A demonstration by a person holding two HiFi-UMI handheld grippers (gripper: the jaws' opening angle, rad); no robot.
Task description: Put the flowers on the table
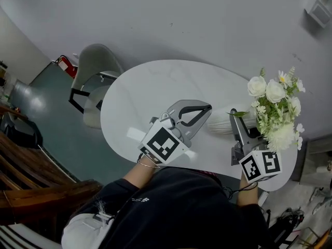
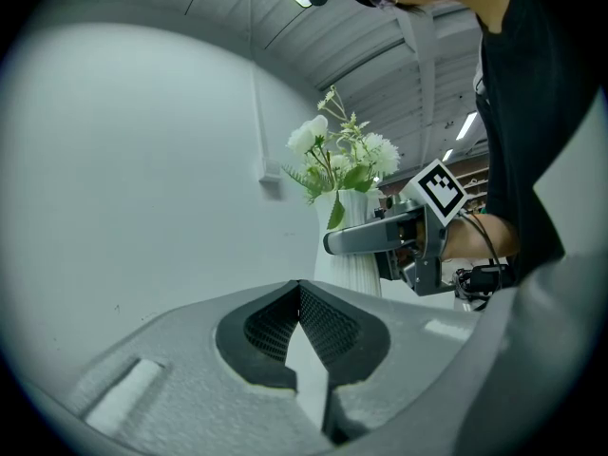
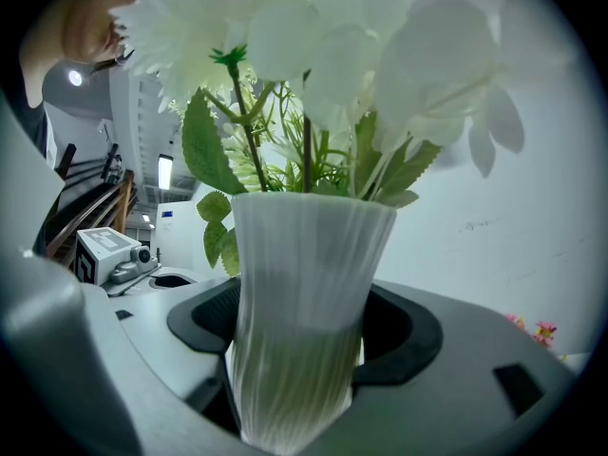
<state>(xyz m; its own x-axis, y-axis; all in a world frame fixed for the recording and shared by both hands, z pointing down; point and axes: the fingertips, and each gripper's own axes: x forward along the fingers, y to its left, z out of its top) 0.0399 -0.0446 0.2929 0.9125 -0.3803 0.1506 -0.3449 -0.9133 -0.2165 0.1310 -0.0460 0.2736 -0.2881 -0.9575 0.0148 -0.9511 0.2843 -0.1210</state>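
Evidently flower vase [image 3: 304, 255] was clamped low by right gripper [image 3: 302, 354] fingers (for upright placing on table [image 1: 150, 95]); left gripper [image 2: 299, 291] fingers were closed, empty.

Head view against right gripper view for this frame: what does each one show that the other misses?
Only the head view shows the whole oval white table and the grey chair beside it. Only the right gripper view shows the right gripper up close, with its jaws pressed against both sides of the ribbed white vase. Both views show that vase and its white flowers.
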